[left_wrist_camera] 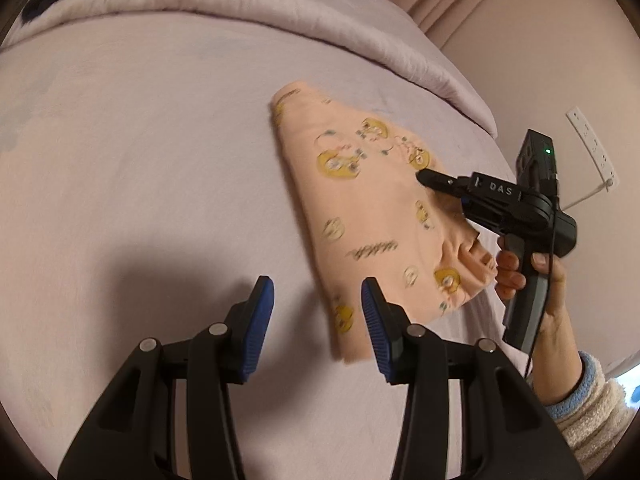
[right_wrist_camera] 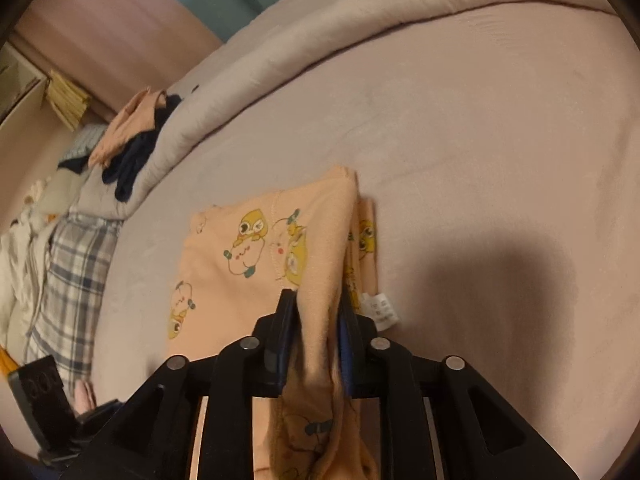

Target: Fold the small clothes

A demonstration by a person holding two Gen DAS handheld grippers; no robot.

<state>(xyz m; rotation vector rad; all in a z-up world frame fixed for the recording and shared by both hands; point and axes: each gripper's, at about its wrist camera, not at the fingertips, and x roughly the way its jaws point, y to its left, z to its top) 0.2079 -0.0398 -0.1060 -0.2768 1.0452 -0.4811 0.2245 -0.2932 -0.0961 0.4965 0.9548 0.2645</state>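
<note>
A small peach garment [left_wrist_camera: 360,200] printed with yellow cartoon figures lies partly folded on the pale pink bed sheet [left_wrist_camera: 140,160]. My right gripper [right_wrist_camera: 318,312] is shut on a raised fold of the garment [right_wrist_camera: 248,272], and the cloth bunches between its blue pads. A white care label [right_wrist_camera: 380,308] hangs just right of the fingers. In the left wrist view the right gripper [left_wrist_camera: 426,178] sits at the garment's right side, held by a hand [left_wrist_camera: 516,276]. My left gripper [left_wrist_camera: 318,312] hovers open over the garment's near corner, with nothing pinched between its pads.
A rolled quilt [left_wrist_camera: 280,12] runs along the back of the bed. Several loose clothes, among them a plaid piece [right_wrist_camera: 72,272] and dark items [right_wrist_camera: 132,160], lie heaped at the left in the right wrist view. A wall socket [left_wrist_camera: 592,144] and cable are at the right.
</note>
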